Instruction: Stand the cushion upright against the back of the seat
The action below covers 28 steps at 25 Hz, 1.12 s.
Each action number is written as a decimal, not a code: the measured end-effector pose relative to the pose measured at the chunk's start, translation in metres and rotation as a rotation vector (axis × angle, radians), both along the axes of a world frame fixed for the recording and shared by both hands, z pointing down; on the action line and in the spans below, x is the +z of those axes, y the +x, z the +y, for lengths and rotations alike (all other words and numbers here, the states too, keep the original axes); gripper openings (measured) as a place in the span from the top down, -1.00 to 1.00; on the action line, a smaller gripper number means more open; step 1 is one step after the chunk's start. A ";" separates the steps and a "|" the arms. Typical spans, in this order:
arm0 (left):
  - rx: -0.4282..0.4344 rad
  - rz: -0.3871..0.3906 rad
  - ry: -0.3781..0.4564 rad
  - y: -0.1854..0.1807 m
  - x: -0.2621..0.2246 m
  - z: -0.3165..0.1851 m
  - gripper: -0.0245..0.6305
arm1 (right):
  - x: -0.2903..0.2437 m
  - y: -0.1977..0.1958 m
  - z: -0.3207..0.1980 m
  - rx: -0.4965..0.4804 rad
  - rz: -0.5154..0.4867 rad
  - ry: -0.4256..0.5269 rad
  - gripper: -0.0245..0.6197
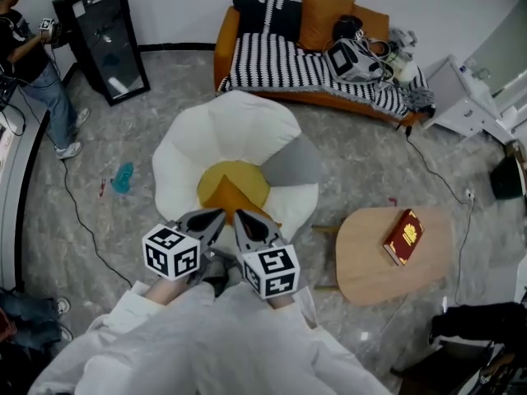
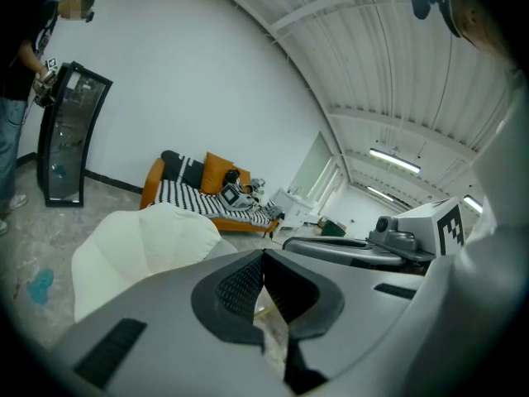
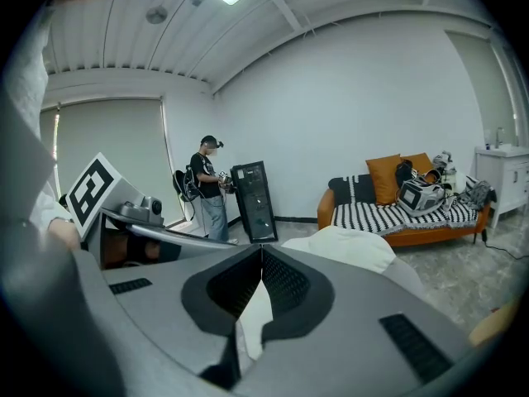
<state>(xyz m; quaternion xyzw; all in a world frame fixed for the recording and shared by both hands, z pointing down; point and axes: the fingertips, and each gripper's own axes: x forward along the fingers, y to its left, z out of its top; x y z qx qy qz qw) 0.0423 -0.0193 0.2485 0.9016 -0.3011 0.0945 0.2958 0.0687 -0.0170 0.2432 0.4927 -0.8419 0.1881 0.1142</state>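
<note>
**Both grippers closed and hovering at the near edge of the chair, cushion lying flat just beyond**

Nearest, the person's white sleeves (image 1: pixel 206 336) are reaching forward, carrying the two grippers side by side. The left gripper (image 1: pixel 212 218) is pointing slightly down with its jaws pressed together and nothing between them; its own view is showing the pads meeting at the tips. The right gripper (image 1: pixel 249 220) is doing the same, jaws closed and empty.

Just beyond both tips, the orange cushion (image 1: pixel 228 200) is lying flat on the yellow seat (image 1: pixel 247 175) of the white chair (image 1: pixel 185 171). It is sitting like a diamond, one corner pointing at the gap between the grippers, so its diagonal is running near to far. The cushion is lying straight ahead and a little below the tips. Neither gripper is looking clearly closer, though the left seems marginally nearer that corner.

Farther on, the chair's white back (image 1: pixel 239 118) is rising behind the seat; that is where the cushion must end up leaning, so the lift will likely be tipping it away from the person.

Far beyond, a striped sofa (image 1: pixel 280 64) is standing by the wall.
</note>
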 end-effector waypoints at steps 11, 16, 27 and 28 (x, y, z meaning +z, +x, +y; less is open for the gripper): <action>-0.037 0.011 -0.051 0.017 0.012 -0.015 0.90 | 0.010 0.011 -0.029 -0.057 0.003 -0.039 0.89; -0.064 -0.007 -0.072 0.013 0.026 -0.027 0.90 | 0.020 0.011 -0.040 -0.070 -0.004 -0.056 0.89; -0.114 -0.029 -0.109 -0.003 0.073 -0.064 0.90 | 0.067 0.005 -0.068 -0.111 0.018 -0.095 0.89; -0.120 -0.027 -0.116 -0.006 0.079 -0.067 0.90 | 0.073 0.005 -0.071 -0.109 0.016 -0.102 0.89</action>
